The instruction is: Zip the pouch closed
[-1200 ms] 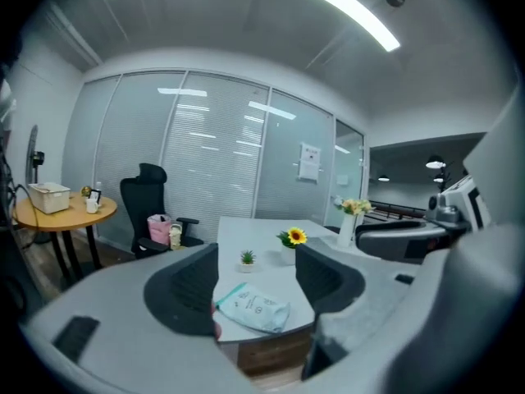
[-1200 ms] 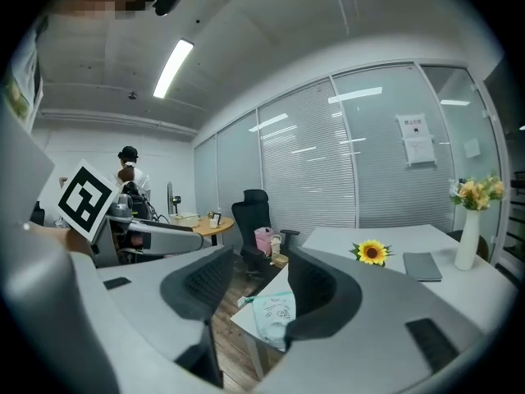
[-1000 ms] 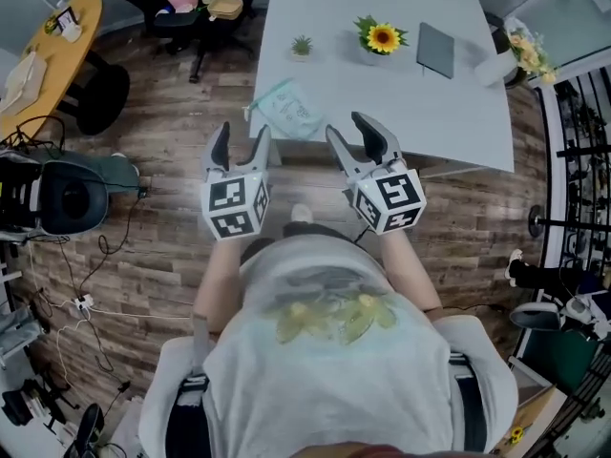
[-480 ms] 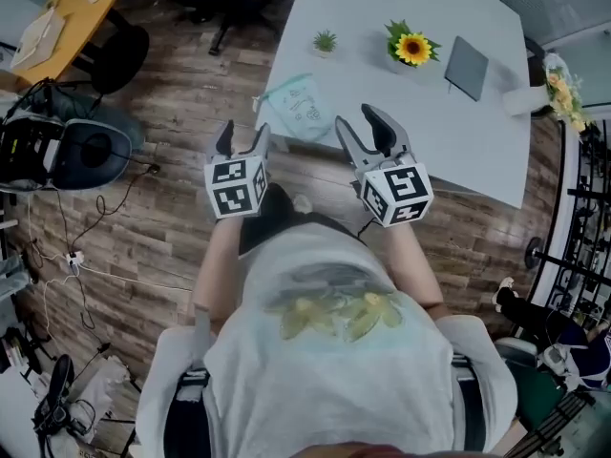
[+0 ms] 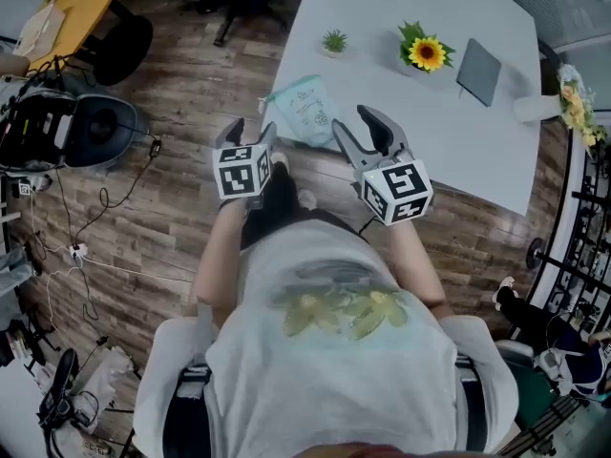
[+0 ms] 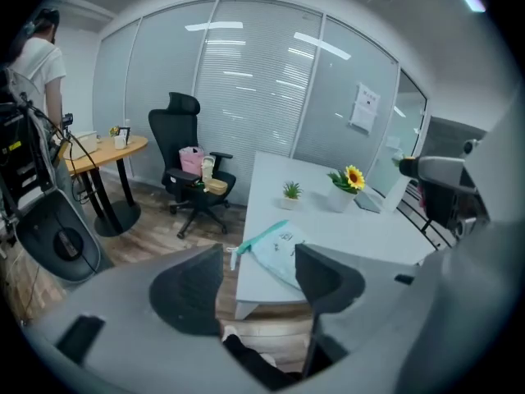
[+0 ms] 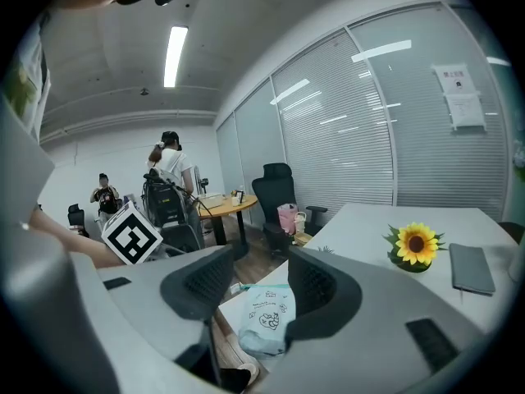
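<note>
Nothing's zipped yet: the pouch lies on the table's near left corner (untouched, I'd say). The left gripper and right gripper hover near it, jaws apart, empty.

Floor: dark wood-look planks, running beneath and to the left of the left hand-held gripper. Loose cables lie on it well off to that side.

White worktop directly ahead of the left hand-held gripper.

Ahead and left of it stand a black office chair and a round yellow table on a black pedestal.

Beyond these is a glazed partition wall with closed blinds and a paper notice on one pane.

One ceiling strip light, lit, high above the right hand-held gripper.
</note>
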`<state>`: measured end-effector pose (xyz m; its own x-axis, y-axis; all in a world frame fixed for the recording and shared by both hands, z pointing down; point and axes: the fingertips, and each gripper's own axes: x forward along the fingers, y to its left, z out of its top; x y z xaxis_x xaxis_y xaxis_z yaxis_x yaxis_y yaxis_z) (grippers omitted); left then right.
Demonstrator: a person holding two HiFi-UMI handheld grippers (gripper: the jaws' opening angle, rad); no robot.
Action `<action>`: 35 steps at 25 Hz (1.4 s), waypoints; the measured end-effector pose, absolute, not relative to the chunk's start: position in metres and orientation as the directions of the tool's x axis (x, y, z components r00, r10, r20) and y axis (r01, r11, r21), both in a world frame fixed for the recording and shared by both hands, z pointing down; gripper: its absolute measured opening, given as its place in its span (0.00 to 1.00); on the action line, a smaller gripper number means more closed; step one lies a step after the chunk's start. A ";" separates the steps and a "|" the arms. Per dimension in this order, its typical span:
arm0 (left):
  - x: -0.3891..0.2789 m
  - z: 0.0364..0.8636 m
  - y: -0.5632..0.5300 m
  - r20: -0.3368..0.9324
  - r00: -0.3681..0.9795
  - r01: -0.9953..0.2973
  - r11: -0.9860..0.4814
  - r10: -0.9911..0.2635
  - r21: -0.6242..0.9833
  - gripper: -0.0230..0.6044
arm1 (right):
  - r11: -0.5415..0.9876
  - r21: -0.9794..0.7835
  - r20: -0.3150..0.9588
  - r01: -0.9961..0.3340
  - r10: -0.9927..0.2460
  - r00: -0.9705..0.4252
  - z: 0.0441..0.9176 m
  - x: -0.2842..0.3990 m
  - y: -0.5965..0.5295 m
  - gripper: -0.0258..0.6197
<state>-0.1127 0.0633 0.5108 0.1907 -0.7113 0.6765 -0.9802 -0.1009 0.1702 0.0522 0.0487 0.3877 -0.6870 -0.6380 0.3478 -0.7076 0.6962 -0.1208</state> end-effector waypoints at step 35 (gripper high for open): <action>-0.125 0.637 0.000 0.832 0.406 -0.907 -0.280 -0.379 0.315 0.08 | 0.610 -0.172 0.575 -0.774 -0.576 -0.581 0.463 -0.005 -0.034 0.35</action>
<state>-0.1254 0.0002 0.6375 0.4058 -0.3787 0.8318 -0.9068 -0.2802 0.3149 -0.0050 -0.0340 0.4628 -0.5815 -0.5758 0.5747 -0.7737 0.6099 -0.1717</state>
